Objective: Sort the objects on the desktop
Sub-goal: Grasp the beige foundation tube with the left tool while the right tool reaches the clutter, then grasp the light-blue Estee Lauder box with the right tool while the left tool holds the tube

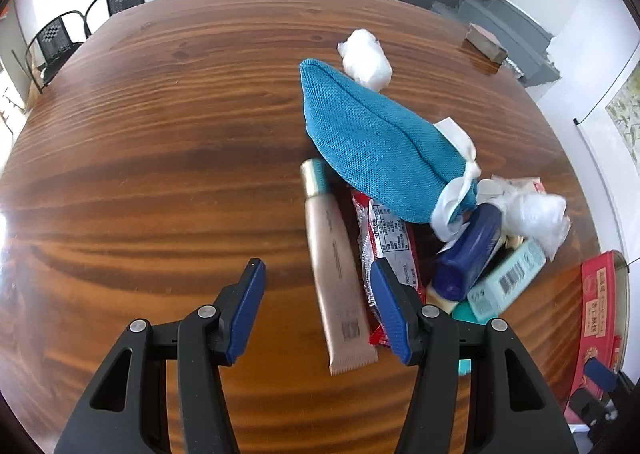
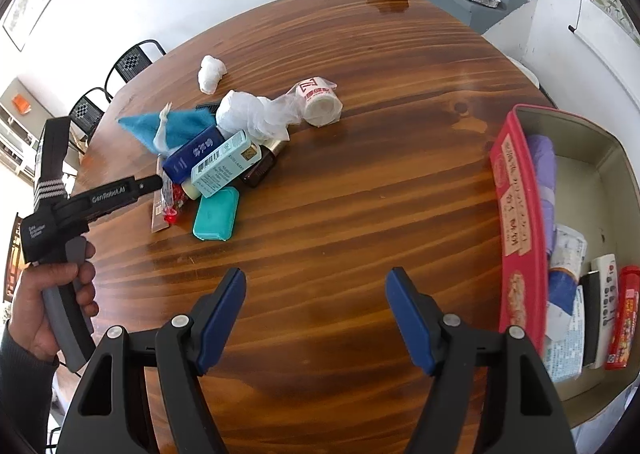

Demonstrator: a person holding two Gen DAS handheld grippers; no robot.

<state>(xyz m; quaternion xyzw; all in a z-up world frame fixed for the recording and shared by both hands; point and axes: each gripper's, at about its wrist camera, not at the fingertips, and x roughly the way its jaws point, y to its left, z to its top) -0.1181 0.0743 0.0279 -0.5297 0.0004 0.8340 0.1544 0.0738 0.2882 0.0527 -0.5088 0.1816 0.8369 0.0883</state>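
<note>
Two claws over a cluttered desk — both spread wide, holding nothing.
Left gripper (image 1: 318, 274) straddles a beige tube (image 1: 334, 274); right gripper (image 2: 316, 282) hovers beside the red box (image 2: 516, 209) at the desk's right edge.

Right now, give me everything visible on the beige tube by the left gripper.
The beige tube is a soft-looking squeeze tube, apparently plastic, with a gold and teal cap at the far end and a flat crimped end nearest the camera, barcode printed near the crimp. It lies flat on the table, between the open fingers of the left gripper, ungripped. Its cap sits by the blue pouch; the red packet lies alongside.
</note>
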